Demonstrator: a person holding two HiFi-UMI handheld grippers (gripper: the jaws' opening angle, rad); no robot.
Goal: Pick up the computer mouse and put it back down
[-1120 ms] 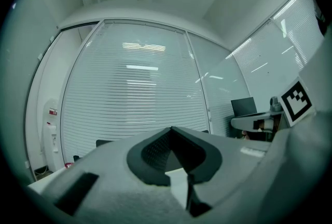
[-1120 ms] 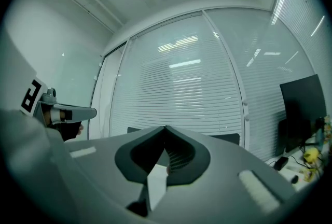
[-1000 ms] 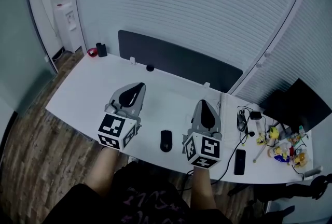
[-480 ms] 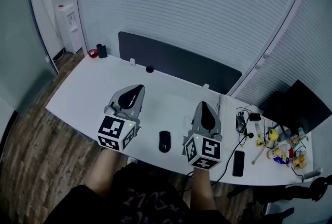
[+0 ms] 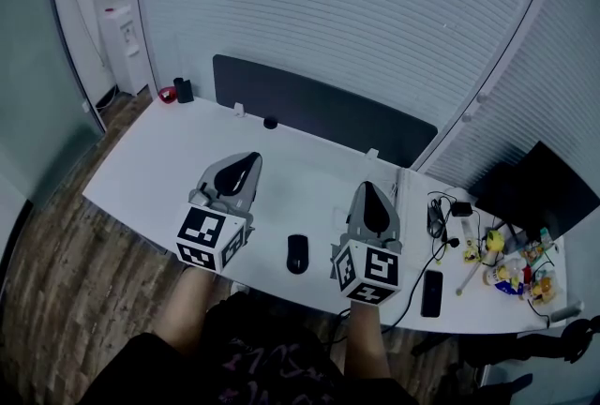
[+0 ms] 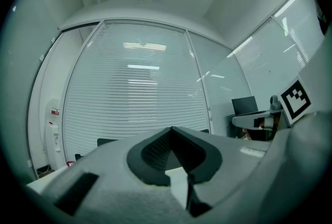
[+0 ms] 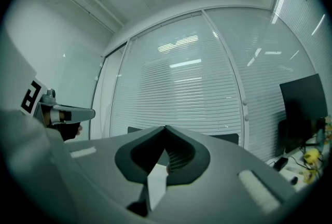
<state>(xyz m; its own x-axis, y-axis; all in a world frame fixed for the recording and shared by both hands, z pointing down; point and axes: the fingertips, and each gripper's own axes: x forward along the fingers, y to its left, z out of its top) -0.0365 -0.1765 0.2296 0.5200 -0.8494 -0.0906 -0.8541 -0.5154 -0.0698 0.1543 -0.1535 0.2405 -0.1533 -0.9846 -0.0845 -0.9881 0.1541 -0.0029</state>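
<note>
Slatted blinds (image 5: 356,19) cover the curved glass walls that close off the room behind a long white desk (image 5: 159,164). The desk stands on a wood-plank floor (image 5: 56,300). A dark divider panel (image 5: 319,112) runs along the desk's far edge. A black monitor (image 5: 539,192) stands at the right end, partly cut off by the rounded picture. A white water dispenser (image 5: 120,28) stands in the far left corner of the room.

The left gripper (image 5: 251,155) and the right gripper (image 5: 366,187) are held level over the near part of the desk, well apart and pointing away from the person. Each has its jaws closed tip to tip with nothing between them. The mouse (image 5: 298,254) lies on the desk between the two grippers, close to the near edge. It touches neither gripper, and the bare desktop around it leaves nothing in the way.

To the right of the right gripper lie a black phone (image 5: 431,292) and a tangle of cables (image 5: 441,216). Farther right sits a heap of small yellow and mixed items (image 5: 511,267), too small to tell apart. At the far left corner of the desk stand a black cup (image 5: 184,90) and a red thing (image 5: 167,95), and a small black knob (image 5: 270,123) sits just in front of the panel. The hands are hidden behind the grippers' marker cubes.
</note>
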